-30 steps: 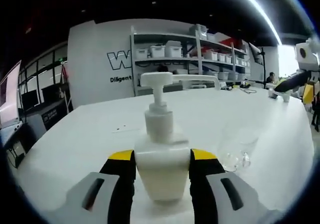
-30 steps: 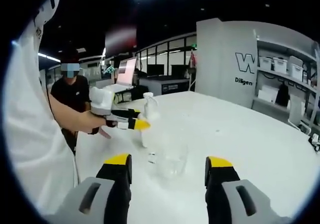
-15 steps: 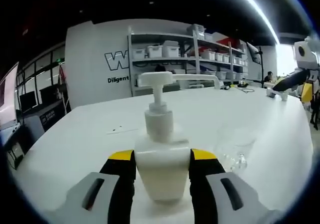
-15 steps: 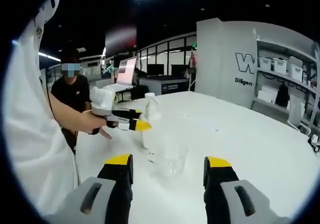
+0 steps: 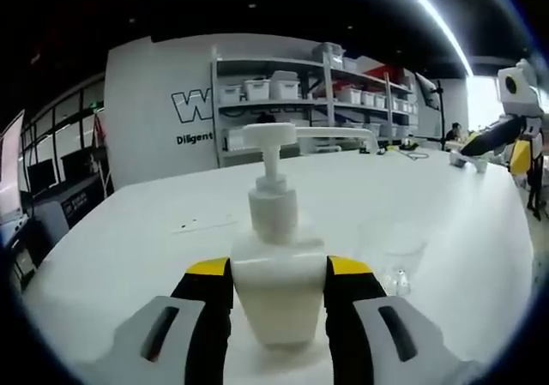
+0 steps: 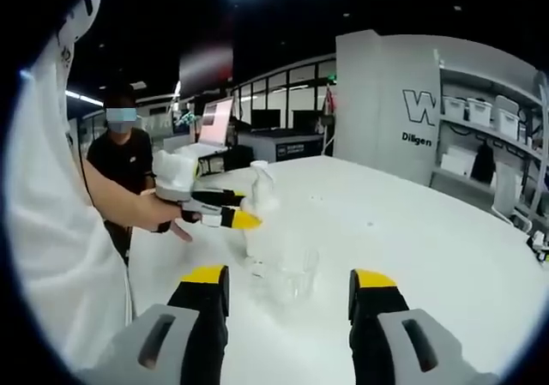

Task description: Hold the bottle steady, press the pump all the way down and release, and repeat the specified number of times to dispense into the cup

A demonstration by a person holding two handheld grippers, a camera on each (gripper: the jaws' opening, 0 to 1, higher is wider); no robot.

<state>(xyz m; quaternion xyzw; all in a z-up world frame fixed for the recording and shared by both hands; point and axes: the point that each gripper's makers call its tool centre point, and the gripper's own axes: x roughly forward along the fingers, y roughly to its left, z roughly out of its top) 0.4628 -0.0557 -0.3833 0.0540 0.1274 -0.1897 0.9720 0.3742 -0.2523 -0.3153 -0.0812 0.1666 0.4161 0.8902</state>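
White bottle clamped in left tool; right tool spread wide, holding nothing.

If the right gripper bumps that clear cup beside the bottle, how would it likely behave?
The clear cup looks thin-walled and empty, so probably light and apt to slide or tip on the smooth white table. It stands free; the left gripper clamps only the bottle.

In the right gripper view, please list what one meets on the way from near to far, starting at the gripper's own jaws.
Right gripper, jaws open → clear cup on the white table → pump bottle, clamped by the left gripper → grey counter with a monitor → glass-walled rooms at the back.
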